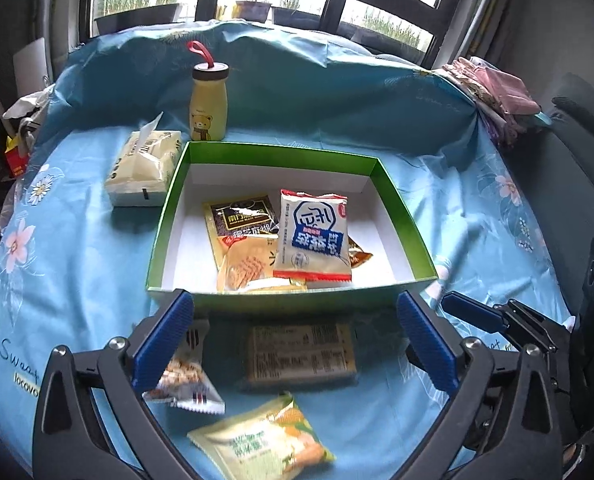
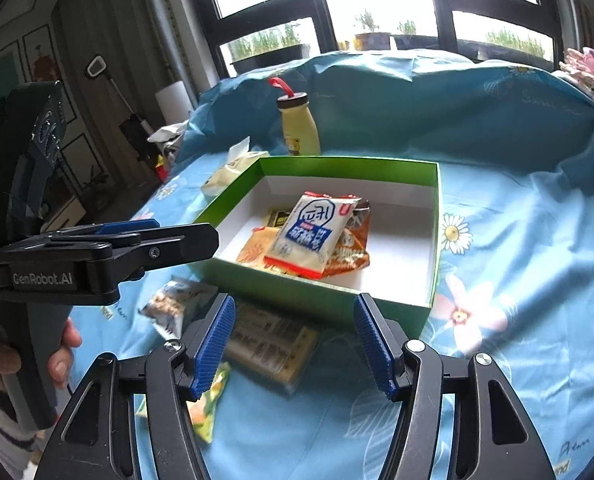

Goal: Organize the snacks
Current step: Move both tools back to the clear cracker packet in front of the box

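Filling green box (image 1: 401, 216) with snacks | four-odd packets lying inside, white-blue packet (image 1: 313, 236) topmost | three packets waiting on blue-clothed counter (image 1: 477, 200) just before box | left tongs (image 1: 297, 344) gaping wide, empty | right tongs (image 2: 293, 348) parted, empty

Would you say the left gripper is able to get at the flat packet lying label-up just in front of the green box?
Probably yes. The left gripper has its jaws wide and empty, and the flat packet lies between them on the cloth, clear of the green box; nothing covers it, and the right gripper stays off to the side.
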Demonstrator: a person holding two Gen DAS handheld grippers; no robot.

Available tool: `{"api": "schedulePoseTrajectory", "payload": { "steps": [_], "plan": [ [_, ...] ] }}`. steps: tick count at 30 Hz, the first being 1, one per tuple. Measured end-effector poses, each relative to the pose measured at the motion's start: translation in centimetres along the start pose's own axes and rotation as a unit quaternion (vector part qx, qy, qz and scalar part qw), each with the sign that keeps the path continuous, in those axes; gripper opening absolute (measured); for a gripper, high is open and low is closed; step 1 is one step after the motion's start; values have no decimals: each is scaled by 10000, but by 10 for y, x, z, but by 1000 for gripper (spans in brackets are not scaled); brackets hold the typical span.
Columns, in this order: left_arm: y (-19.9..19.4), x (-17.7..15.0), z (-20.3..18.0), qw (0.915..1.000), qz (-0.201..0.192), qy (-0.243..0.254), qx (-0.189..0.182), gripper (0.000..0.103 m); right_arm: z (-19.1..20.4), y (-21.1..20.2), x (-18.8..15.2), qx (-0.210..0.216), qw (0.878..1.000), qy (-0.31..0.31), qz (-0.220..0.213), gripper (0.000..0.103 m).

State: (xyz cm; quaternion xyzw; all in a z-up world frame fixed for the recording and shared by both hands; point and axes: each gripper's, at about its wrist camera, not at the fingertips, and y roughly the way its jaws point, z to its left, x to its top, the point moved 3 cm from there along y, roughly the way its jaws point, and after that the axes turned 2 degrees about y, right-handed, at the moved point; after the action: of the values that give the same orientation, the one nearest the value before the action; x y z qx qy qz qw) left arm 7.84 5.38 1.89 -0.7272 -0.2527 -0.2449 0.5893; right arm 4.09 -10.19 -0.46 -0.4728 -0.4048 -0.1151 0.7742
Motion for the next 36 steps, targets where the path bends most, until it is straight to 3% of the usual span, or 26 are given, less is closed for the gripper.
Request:
{"api": "schedulePoseTrajectory", "payload": {
  "steps": [5, 15, 25, 29, 36],
  "plan": [
    [-15, -15, 0, 10000, -4, -61, -54, 102, 7, -12, -13, 21, 10000, -6, 39, 62],
    [-42, -47, 33, 9977, 64, -669, -42, 102, 12, -24, -35, -4, 9998, 39, 180, 62],
    [-42, -74, 51, 9899, 321, -1223, -638, 102, 13, -24, -53, 7, 9995, 84, 307, 62],
    [-36, -82, 45, 9890, 342, -1170, -833, 102, 11, -18, -64, -23, 9990, 141, 423, 62],
    [-19, -89, 24, 9948, 253, -492, -853, 102, 6, -2, -76, -90, 9980, 195, 598, 62]
  ]
}}
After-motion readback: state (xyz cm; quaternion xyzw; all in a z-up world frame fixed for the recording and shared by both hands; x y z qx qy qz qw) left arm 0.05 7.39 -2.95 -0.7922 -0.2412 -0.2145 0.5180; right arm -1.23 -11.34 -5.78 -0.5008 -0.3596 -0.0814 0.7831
